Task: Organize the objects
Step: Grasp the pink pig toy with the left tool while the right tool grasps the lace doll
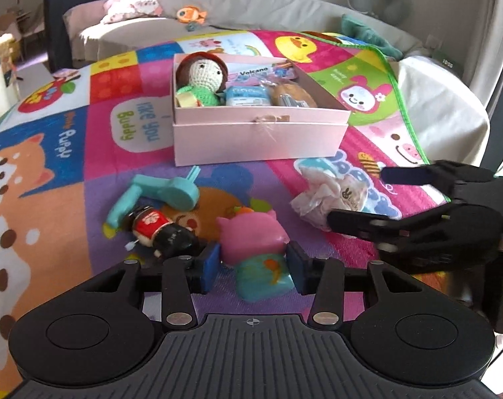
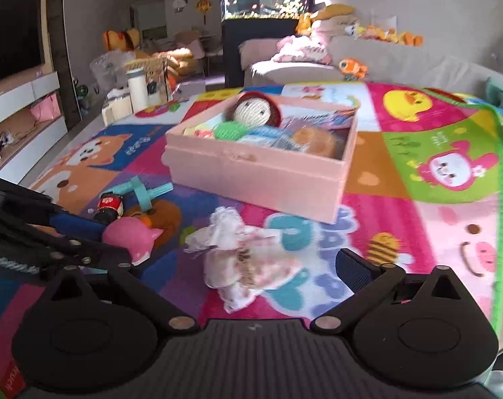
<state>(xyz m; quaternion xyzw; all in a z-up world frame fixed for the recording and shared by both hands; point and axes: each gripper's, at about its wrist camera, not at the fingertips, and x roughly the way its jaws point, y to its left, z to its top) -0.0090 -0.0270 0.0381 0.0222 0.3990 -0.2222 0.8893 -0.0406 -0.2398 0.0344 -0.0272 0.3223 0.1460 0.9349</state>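
Note:
My left gripper is shut on a pink and teal squishy toy lying on the play mat; the toy also shows in the right wrist view. My right gripper is open, its fingers either side of a pale cloth pouch, which also shows in the left wrist view. A pink box holds a crochet doll, a blue packet and a brown item. A red and black figure and a teal plastic toy lie left of the squishy toy.
The colourful play mat covers the surface, with its green edge on the right. A grey sofa with plush toys stands behind. In the right wrist view a TV unit is at left and a fish tank at the back.

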